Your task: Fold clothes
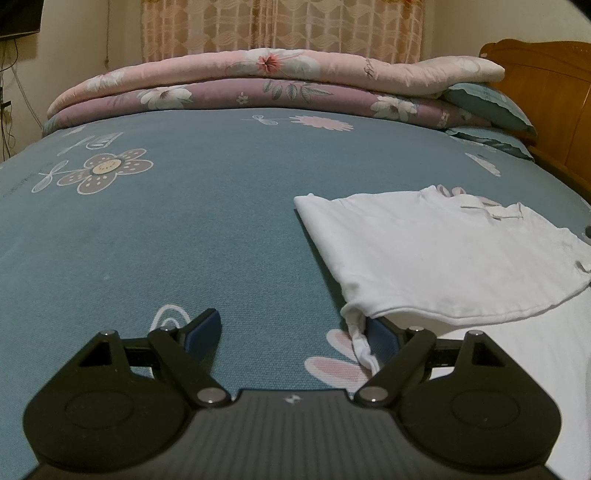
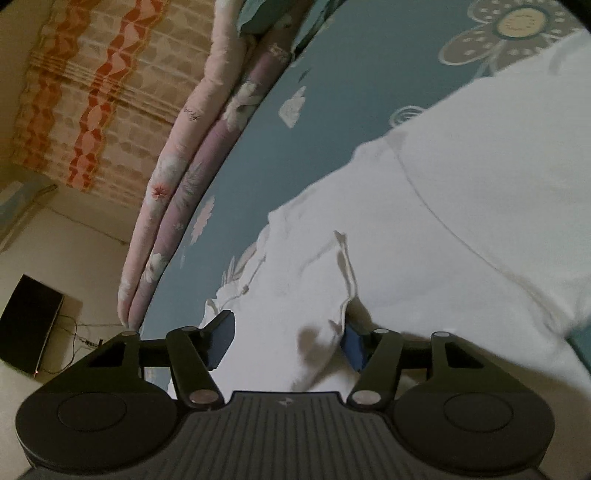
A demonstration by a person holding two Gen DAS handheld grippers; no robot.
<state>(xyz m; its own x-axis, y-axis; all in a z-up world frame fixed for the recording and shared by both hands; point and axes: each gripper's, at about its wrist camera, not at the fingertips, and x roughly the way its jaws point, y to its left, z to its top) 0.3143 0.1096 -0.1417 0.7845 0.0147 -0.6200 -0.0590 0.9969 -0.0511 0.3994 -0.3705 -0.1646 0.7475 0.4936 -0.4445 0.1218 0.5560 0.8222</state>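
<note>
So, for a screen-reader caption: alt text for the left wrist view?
An open left gripper hovers over a teal flowered bedsheet, with a white garment's corner draped by one finger. Folded floral quilts lie behind.

You had one white garment (image 1: 436, 254) lying on the one blue bedsheet (image 1: 184, 229). Two folded quilts (image 1: 258, 85) sat stacked at the far edge, with two teal pillows (image 1: 491, 107) by the one wooden headboard (image 1: 546, 85). You held two grippers: the left gripper (image 1: 295, 332) and the right gripper (image 2: 288, 332). One curtain (image 1: 280, 26) hung behind.
</note>
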